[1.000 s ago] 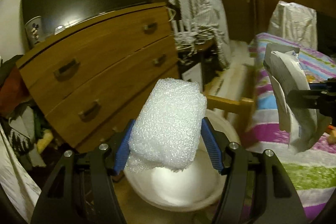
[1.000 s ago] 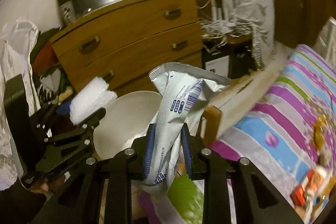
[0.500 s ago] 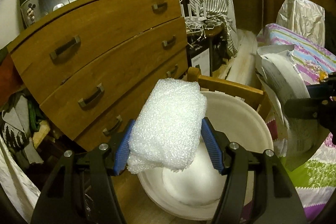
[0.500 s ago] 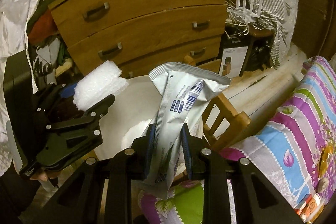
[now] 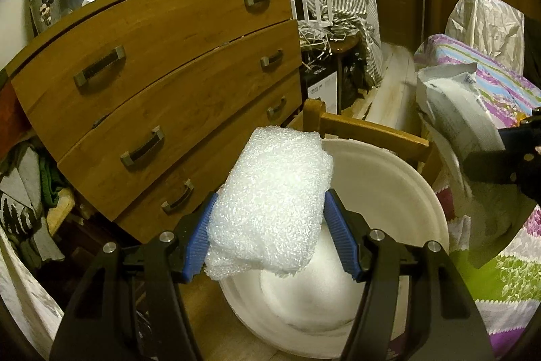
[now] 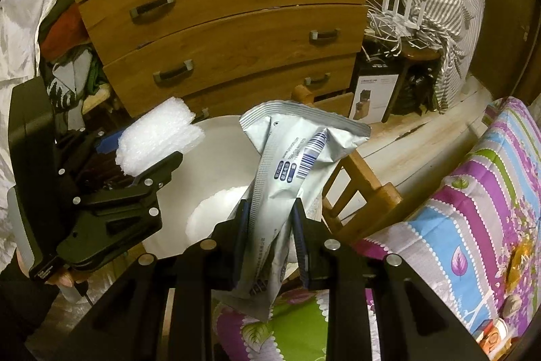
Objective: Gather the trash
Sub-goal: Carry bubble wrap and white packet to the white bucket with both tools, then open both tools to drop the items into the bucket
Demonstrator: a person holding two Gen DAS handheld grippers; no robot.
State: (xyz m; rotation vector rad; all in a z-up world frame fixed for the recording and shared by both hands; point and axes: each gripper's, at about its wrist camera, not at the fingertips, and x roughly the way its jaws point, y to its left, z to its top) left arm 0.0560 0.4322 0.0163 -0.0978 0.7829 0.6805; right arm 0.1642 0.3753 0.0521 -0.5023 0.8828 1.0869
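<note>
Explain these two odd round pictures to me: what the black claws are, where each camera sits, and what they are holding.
No robot here: a person carries a black two-finger clamp with blue pads in each hand, each with a wide-angle camera looking along its fingers. The left gripper is shut on a folded white wad of bubble wrap; the right gripper is shut on a crumpled silver-white plastic pouch with a blue barcode. Both hang above a round white plastic basin on a wooden chair, before a brown wooden chest of drawers. A striped colourful bedspread lies at the right.
</note>
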